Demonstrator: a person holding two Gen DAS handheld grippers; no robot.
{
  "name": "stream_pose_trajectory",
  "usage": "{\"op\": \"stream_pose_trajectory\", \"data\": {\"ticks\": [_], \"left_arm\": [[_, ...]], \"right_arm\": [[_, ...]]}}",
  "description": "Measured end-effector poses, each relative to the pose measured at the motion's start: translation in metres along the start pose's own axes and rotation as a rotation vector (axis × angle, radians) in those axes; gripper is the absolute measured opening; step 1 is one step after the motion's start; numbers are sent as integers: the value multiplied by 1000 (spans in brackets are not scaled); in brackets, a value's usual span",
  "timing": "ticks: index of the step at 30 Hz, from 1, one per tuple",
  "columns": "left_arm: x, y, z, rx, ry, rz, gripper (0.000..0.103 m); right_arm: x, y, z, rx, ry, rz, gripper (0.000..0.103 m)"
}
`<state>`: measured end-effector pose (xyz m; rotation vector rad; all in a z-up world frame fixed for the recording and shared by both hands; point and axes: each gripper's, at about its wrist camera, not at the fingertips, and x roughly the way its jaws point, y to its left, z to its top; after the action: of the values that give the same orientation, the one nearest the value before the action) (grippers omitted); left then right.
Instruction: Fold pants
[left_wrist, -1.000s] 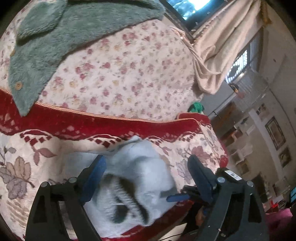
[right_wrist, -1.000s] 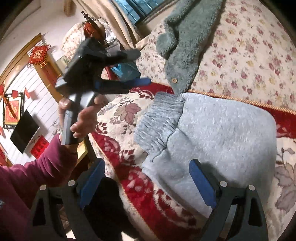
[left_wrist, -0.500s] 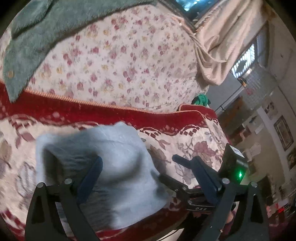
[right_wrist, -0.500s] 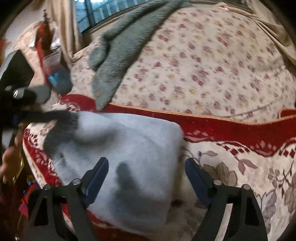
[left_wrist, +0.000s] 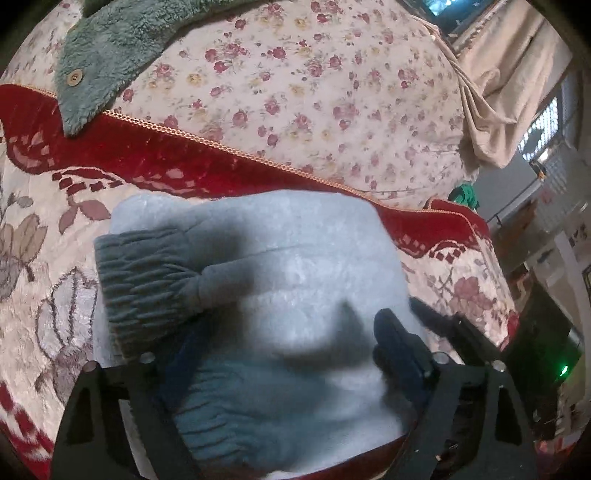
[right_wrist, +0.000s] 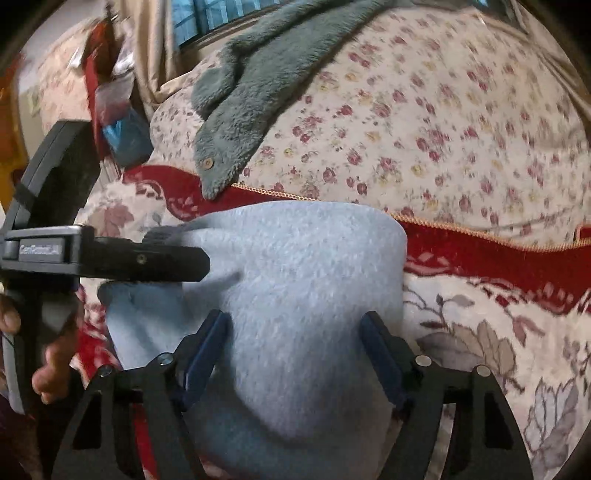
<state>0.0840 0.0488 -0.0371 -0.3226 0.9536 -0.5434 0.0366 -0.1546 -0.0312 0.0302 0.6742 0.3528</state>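
Pants (left_wrist: 303, 280): pale grey-blue fleece, folded into a thick bundle, lay near the front edge of a bed on a red-and-cream floral blanket (left_wrist: 48, 266).

Left gripper (left_wrist: 284, 343): fingers stood wide but were closing, the bundle between them. Whether the pads pressed the cloth could not be told, since the near part of this view was blurred and in shadow.

Right gripper (right_wrist: 293, 343): fingers also wide and closing, the pants (right_wrist: 295, 266) between them; the blue pads (right_wrist: 380, 354) sat just beside or against the fleece, and contact could not be told for certain.

Left wrist view only: a ribbed grey waistband (left_wrist: 147, 280) on the left of the bundle, a second ribbed band low between the fingers, a beige curtain (left_wrist: 506, 88) at upper right, and a small green item (left_wrist: 467, 194) past the bed's far corner.

Right wrist view only: the left gripper's body (right_wrist: 107, 254) seen from the side, reaching over the bundle's left edge, with a hand (right_wrist: 55, 354) on its handle at lower left.

Both views: a teal fleece garment (left_wrist: 122, 55) with a round button (left_wrist: 75, 77), lying on a rose-print quilt (left_wrist: 314, 96) beyond the blanket's red border.
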Motion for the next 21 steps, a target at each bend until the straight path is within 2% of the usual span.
{"op": "stream_pose_trajectory", "data": {"ticks": [2,7,13,17,21], "left_arm": [[0,1,-3,10,-23,-7,88],[-5,-21,-4,58,-46,64,88],[-19,-45,-5,94,-87,151,88],[-34,-57,-8,130,-155,273,89],[-48,-60,-11,135,-194,310,89]], "right_arm": [[0,-6,-1,14,-3,23,81],[-13,-17,11,60,51,77,81],[-35,-12,4,47,64,56,81],[-37,-7,-3,60,67,54,81],[-40,-4,-3,63,60,54,81]]}}
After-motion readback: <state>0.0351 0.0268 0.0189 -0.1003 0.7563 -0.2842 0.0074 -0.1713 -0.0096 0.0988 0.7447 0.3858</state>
